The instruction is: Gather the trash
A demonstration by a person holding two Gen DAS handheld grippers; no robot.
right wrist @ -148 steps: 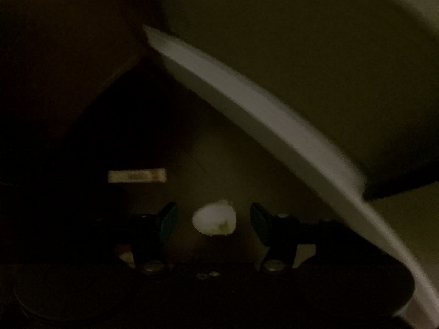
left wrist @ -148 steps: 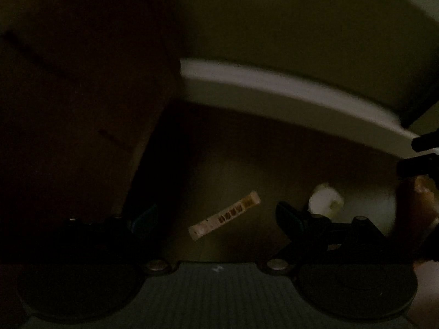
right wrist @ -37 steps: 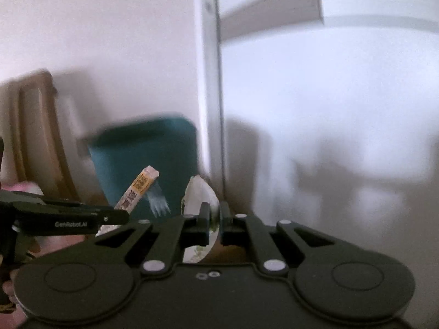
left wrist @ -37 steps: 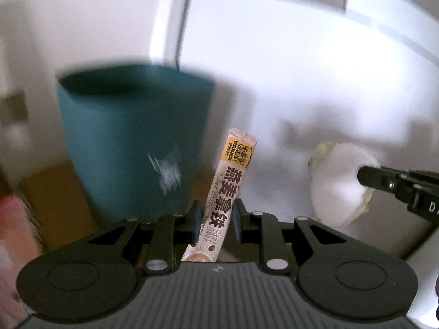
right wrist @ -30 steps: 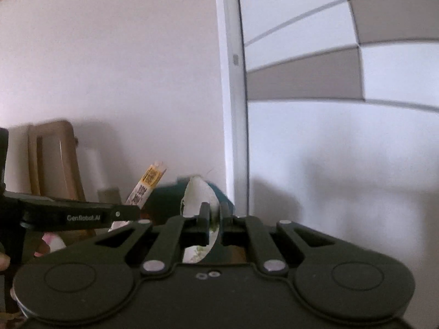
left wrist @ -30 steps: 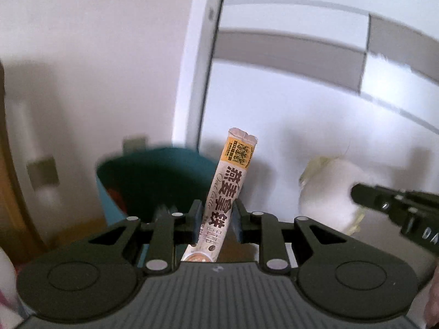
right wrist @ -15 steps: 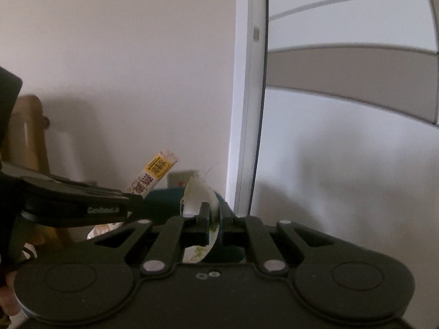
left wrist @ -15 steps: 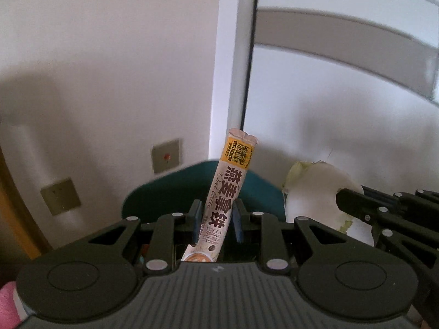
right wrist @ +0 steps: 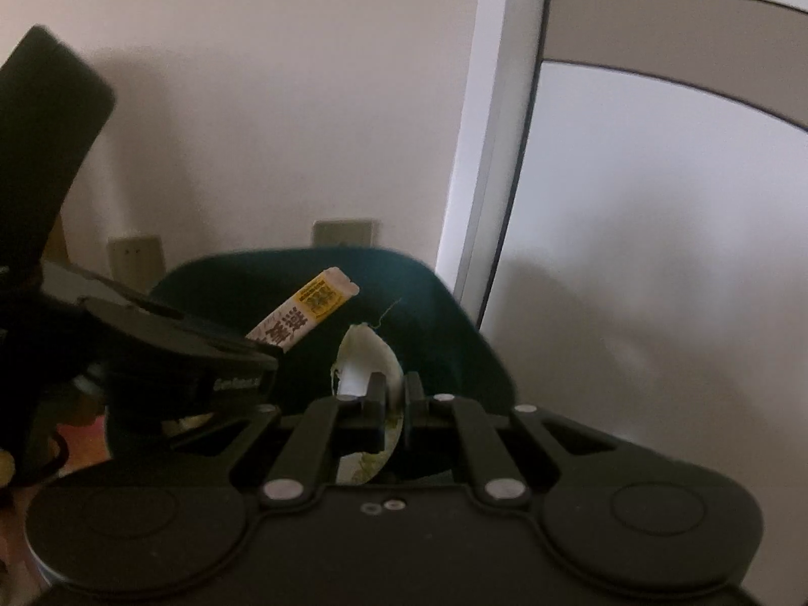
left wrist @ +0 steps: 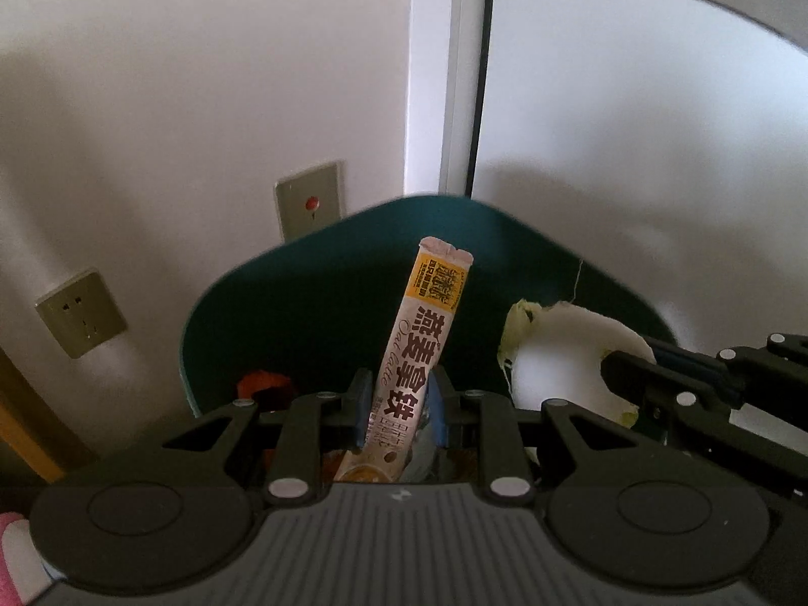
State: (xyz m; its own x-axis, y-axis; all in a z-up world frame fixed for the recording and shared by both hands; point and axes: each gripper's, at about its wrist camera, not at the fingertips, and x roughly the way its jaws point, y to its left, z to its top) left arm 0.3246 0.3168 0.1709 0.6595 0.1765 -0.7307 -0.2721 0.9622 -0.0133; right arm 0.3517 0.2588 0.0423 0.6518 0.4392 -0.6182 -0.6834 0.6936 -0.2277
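both claws loaded and poised over the green bin

the left gripper (left wrist: 396,399) pinches a long oat latte sachet (left wrist: 421,353) near its lower end, the sachet's long axis running up toward 12 o'clock and leaning slightly to 1. the right gripper (right wrist: 389,406) is clamped narrow on a white peel scrap (right wrist: 366,353), a thin curved piece standing edge-on between the pads. in the left wrist view the teal bin (left wrist: 313,298) opens straight ahead at 12 o'clock, beneath and beyond the sachet, with the right claw and its scrap at 3 o'clock, just beside. both grippers tilt downward toward the bin mouth, side by side and about equally near; some red trash (left wrist: 262,384) lies inside. the coming release likely needs each piece to be fully over the rim; the sachet's tip looks over the opening.
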